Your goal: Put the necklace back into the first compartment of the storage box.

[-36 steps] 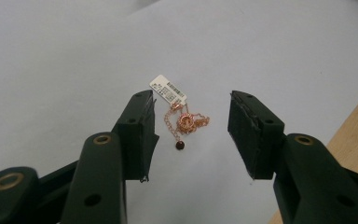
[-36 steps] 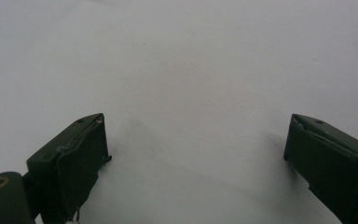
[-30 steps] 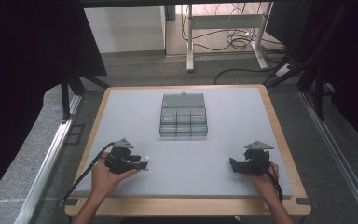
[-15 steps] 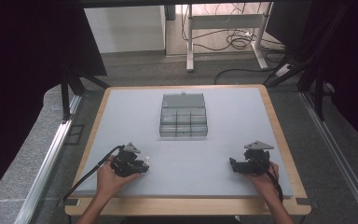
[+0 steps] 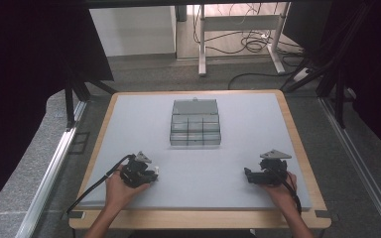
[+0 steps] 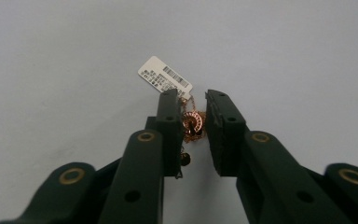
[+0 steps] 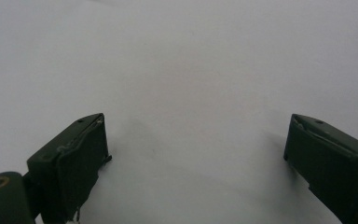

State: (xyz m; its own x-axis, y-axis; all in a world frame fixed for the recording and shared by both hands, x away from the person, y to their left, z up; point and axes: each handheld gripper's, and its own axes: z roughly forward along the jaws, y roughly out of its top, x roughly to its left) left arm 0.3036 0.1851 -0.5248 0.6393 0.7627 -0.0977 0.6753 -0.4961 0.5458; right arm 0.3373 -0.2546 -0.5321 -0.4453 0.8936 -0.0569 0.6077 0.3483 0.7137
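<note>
A small rose-gold jewellery piece (image 6: 192, 122), a round pendant on a thin chain with a white barcode tag (image 6: 164, 78), sits between the jaws of my left gripper (image 6: 190, 103). The jaws stand close together and the pendant fills the narrow gap between them. In the high view the left gripper (image 5: 151, 174) is low over the white table mat (image 5: 129, 124) at the front left, and the tag (image 5: 155, 170) shows as a white speck at its tip. My right gripper (image 7: 196, 140) is wide open over bare mat, resting at the front right (image 5: 250, 175).
A clear plastic compartment box (image 5: 195, 124) with its lid raised stands at the middle back of the mat. The wooden table edge (image 5: 297, 144) frames the mat. Cables trail from both grippers toward the person's hands.
The left gripper has shifted a little to the right and toward the front edge. The right gripper has stayed where it was.
</note>
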